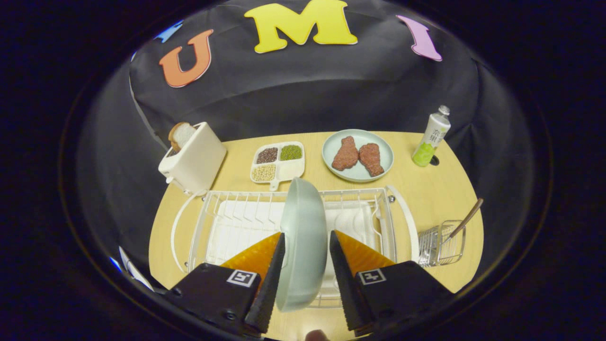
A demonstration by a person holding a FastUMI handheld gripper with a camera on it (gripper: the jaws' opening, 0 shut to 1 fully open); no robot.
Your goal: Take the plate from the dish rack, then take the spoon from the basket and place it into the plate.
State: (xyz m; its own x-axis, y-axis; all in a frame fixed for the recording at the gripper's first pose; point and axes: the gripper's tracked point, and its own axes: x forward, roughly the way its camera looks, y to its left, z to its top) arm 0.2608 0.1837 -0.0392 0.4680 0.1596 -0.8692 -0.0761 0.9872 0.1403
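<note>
A pale green plate (303, 246) stands on edge over the white wire dish rack (227, 201), leaning slightly. My gripper (307, 233) is shut on it: one finger (272, 274) lies against its curved underside, the other finger (343, 274) sits close on its opposite face. The plate's lower rim reaches down past the rack's front rail. To the right of the rack stands a small wire basket (440, 246) with a brown-handled spoon (466, 219) leaning out of it.
Beyond the rack are a white toaster (194, 161) holding a bread slice, a divided tray of beans (278, 162), a plate with two meat pieces (358, 155) and a green-and-white bottle (431, 137). The wooden table (426, 189) ends right of the basket.
</note>
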